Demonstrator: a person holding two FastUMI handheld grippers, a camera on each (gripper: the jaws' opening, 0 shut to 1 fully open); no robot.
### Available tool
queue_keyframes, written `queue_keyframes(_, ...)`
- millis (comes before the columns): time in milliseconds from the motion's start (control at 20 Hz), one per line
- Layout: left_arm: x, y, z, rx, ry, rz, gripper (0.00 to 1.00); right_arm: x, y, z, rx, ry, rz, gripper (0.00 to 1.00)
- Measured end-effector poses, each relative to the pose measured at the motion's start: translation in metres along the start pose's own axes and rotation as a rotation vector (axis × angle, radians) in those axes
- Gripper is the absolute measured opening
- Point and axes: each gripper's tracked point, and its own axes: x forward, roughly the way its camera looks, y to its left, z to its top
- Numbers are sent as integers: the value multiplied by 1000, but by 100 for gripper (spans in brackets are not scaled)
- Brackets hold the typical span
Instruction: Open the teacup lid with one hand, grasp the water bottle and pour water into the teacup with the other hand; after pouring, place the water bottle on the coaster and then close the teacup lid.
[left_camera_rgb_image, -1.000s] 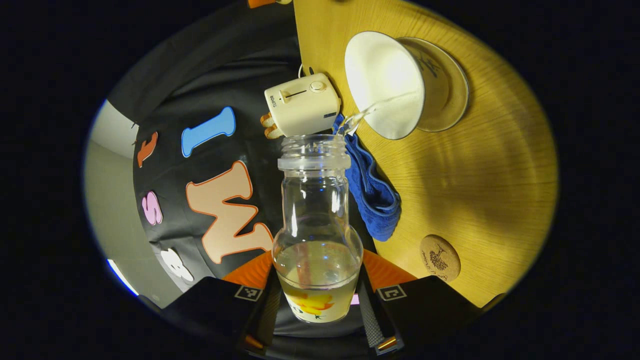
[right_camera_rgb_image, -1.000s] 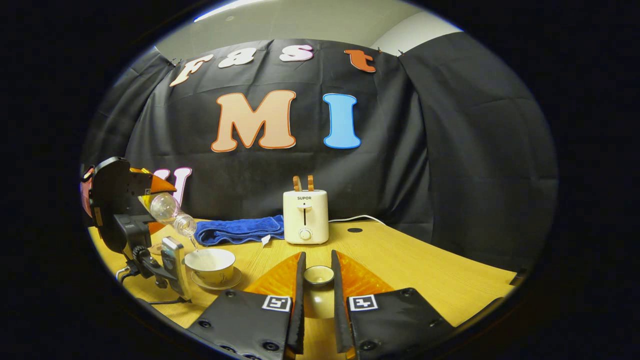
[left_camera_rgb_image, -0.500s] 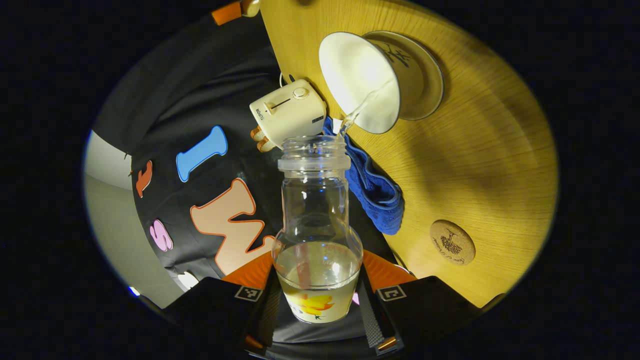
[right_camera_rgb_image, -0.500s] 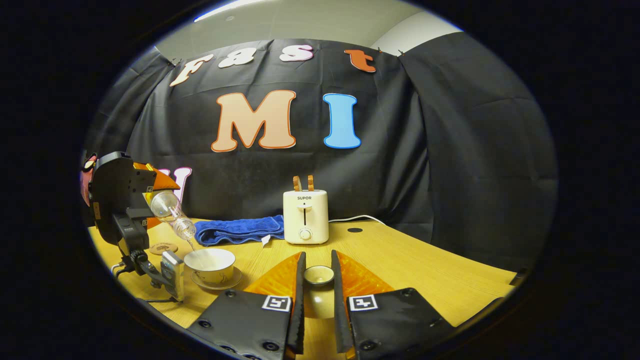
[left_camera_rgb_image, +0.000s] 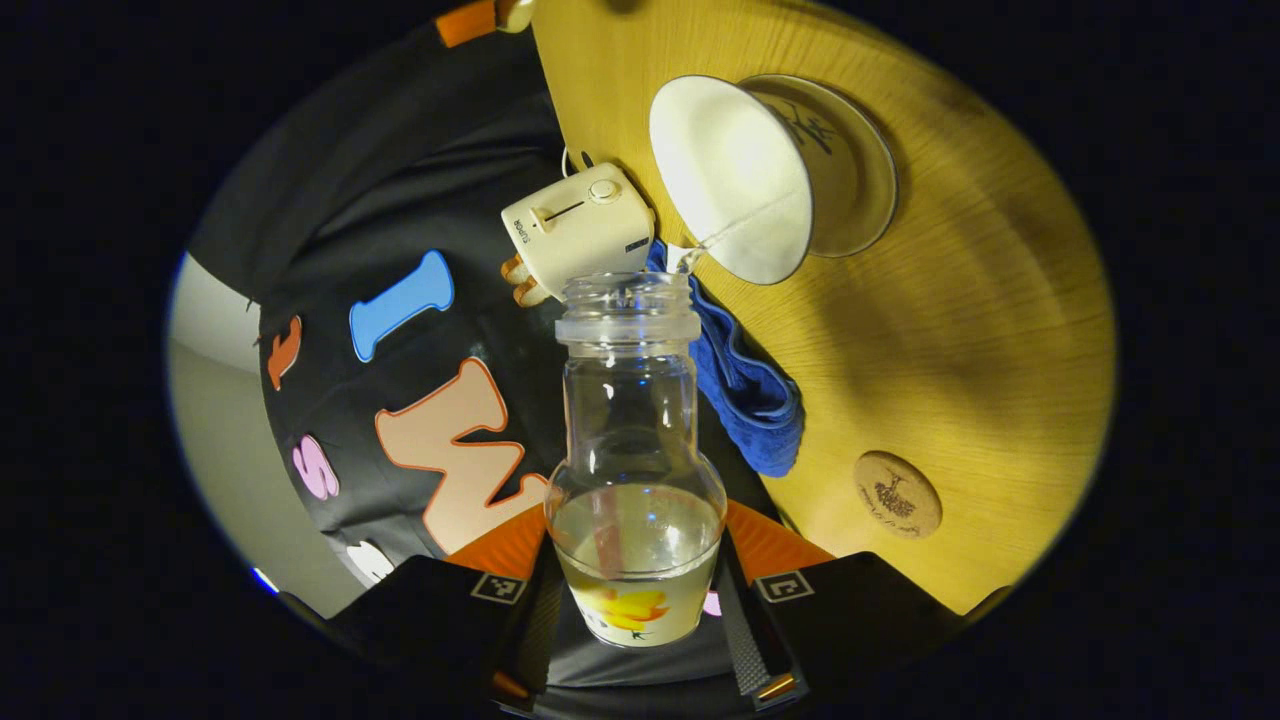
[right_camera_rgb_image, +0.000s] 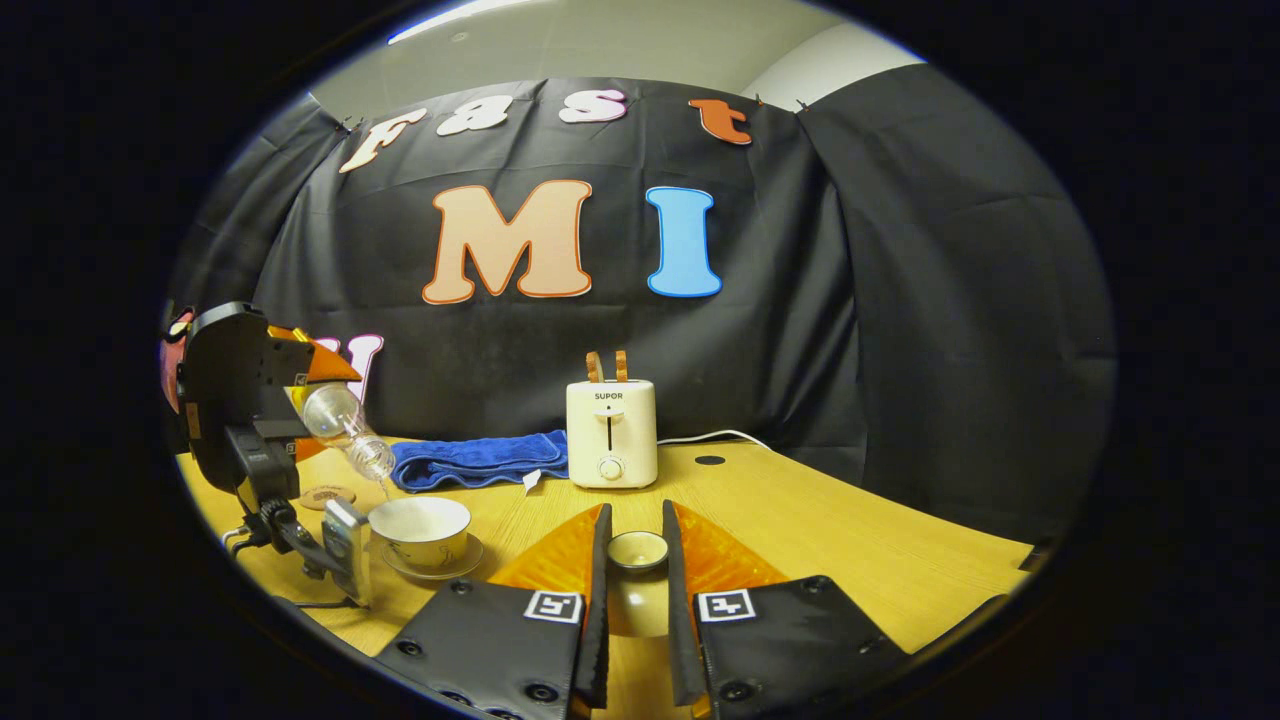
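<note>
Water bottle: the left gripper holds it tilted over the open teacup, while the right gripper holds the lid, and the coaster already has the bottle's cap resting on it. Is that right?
Not quite. The coaster is bare, as the left gripper view shows. The rest holds: the left gripper tilts the water bottle over the open teacup, and the right gripper holds the lid.

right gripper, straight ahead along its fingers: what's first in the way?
Likely the cream toaster at the table's back edge; the right gripper, shut on the small round teacup lid, points at it. Depth uncertain.

toaster (right_camera_rgb_image: 611, 433): upright at table (right_camera_rgb_image: 850, 560) back | blue towel (right_camera_rgb_image: 478, 459): just beside it
</note>
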Motion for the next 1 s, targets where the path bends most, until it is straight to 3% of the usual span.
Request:
queue_keyframes(100, -1, -8, 2, -76, -10, -33, 66, 0, 0, 1, 0, -1, 0, 28)
queue_keyframes(200, -2, -16, 7, -221, -20, -63, 67, 0, 0, 0, 0, 0, 0, 28)
queue_keyframes(500, -9, -7, 27, -828, -114, -64, 66, 0, 0, 0, 0, 1, 0, 28)
queue_keyframes(700, -13, 9, 17, -1311, -143, -78, 63, 0, 0, 0, 0, 1, 0, 28)
queue_keyframes(750, -15, 11, 11, -1411, -148, -83, 67, 0, 0, 1, 0, 2, 0, 28)
queue_keyframes(1000, -10, 21, -35, -1729, -152, -5, 66, 1, 0, 0, 0, 3, 2, 28)
